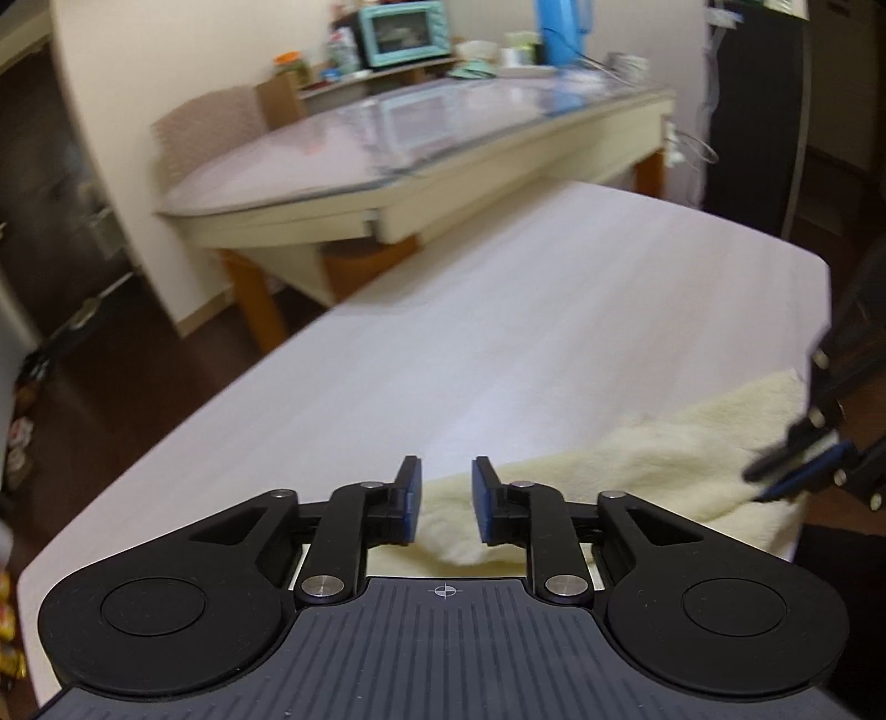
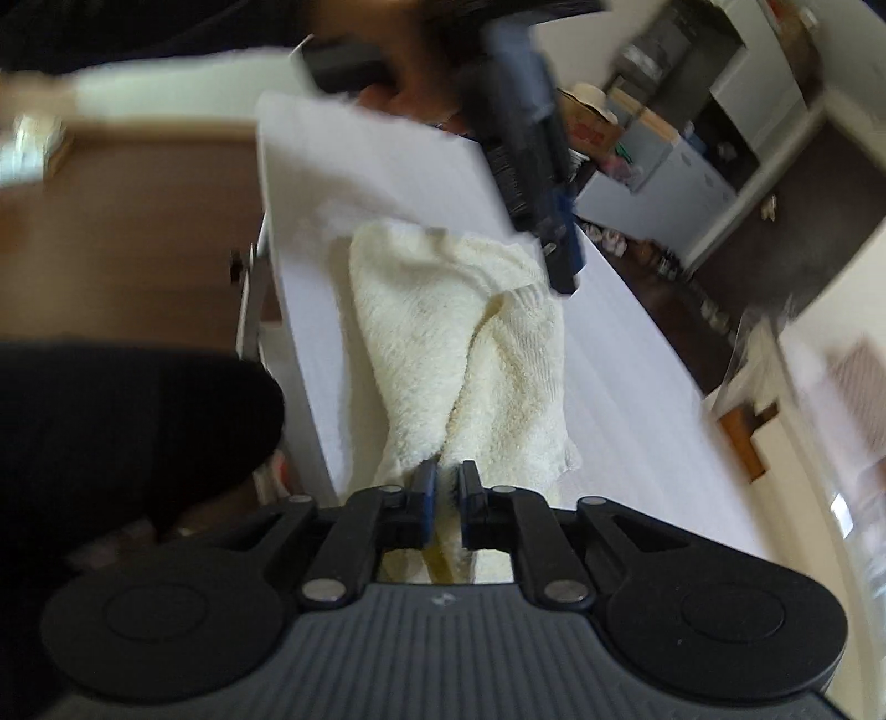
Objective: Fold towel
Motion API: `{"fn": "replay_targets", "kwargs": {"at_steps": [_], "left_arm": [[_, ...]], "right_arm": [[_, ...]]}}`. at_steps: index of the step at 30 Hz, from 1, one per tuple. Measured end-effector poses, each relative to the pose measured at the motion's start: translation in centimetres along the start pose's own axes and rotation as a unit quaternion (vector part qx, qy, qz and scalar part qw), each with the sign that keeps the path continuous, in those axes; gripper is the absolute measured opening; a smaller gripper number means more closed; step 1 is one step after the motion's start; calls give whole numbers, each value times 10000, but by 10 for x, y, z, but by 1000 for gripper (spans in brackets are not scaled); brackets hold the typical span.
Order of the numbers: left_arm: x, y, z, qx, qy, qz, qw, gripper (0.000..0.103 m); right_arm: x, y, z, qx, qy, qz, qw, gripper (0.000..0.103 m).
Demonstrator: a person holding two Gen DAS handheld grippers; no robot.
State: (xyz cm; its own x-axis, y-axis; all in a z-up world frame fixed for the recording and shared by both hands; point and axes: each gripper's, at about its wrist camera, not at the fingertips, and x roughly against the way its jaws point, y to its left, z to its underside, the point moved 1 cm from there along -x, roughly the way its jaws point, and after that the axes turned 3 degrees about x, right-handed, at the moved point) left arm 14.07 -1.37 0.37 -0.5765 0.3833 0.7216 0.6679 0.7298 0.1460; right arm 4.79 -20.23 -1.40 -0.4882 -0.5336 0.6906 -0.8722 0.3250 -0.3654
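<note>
Right wrist view: your right gripper [image 2: 444, 481] pinches bunched edge of cream towel [image 2: 470, 354], jaws nearly closed on fabric. Towel lies crumpled near edge of white table [image 1: 498, 332]. Your left gripper [image 1: 446, 498] parted, empty, above towel.

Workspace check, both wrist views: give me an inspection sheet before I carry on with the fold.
Surface: white table, bare apart from the towel.
Job's things: cream towel, bunched near the table's edge, not yet flat.
Clutter: nothing seen on the white table.
Grippers: left hand-held gripper open over the towel's edge; right hand-held gripper shut on a towel fold.
Cables: white cables hanging at the far table's end.
Surroundings: glass-topped table behind, teal toaster oven, boxes on the dark floor.
</note>
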Motion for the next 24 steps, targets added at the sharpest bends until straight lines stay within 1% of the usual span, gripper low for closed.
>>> {"fn": "replay_targets", "kwargs": {"at_steps": [2, 3, 5, 7, 10, 11, 14, 18, 19, 20, 22, 24], "left_arm": [[-4, -4, 4, -34, 59, -5, 10000, 23], [-6, -5, 5, -42, 85, -14, 10000, 23], [-2, 1, 10, 14, 99, -87, 9999, 23], [2, 6, 14, 70, 113, -160, 9998, 23], [8, 14, 21, 155, 134, -269, 9994, 24], [10, 16, 23, 183, 142, -305, 9993, 25], [16, 24, 30, 267, 163, -414, 9987, 26], [24, 36, 40, 360, 171, -537, 9978, 27], [25, 39, 41, 377, 165, -560, 9976, 28], [26, 41, 43, 398, 166, -560, 9975, 29], [26, 45, 44, 422, 170, -566, 9974, 30], [26, 49, 45, 437, 178, -573, 9972, 30]], "right_arm": [[9, -24, -3, -771, -265, -151, 9966, 28], [12, -37, -4, -1146, -377, -196, 9925, 31], [10, -59, -3, -1636, -441, -63, 9855, 31], [-5, -83, 2, -2189, -304, 19, 9753, 31], [-24, -96, 9, -2615, -251, -206, 9647, 29], [-32, -100, 11, -2696, -215, -242, 9624, 29], [-42, -103, 15, -2757, -156, -258, 9608, 30], [-48, -105, 20, -2841, -157, -377, 9579, 31], [-46, -104, 22, -2869, -171, -400, 9570, 29], [-44, -104, 24, -2891, -194, -414, 9562, 19], [-35, -102, 26, -2925, -303, -405, 9549, 8], [-25, -101, 27, -2905, -405, -296, 9556, 8]]}}
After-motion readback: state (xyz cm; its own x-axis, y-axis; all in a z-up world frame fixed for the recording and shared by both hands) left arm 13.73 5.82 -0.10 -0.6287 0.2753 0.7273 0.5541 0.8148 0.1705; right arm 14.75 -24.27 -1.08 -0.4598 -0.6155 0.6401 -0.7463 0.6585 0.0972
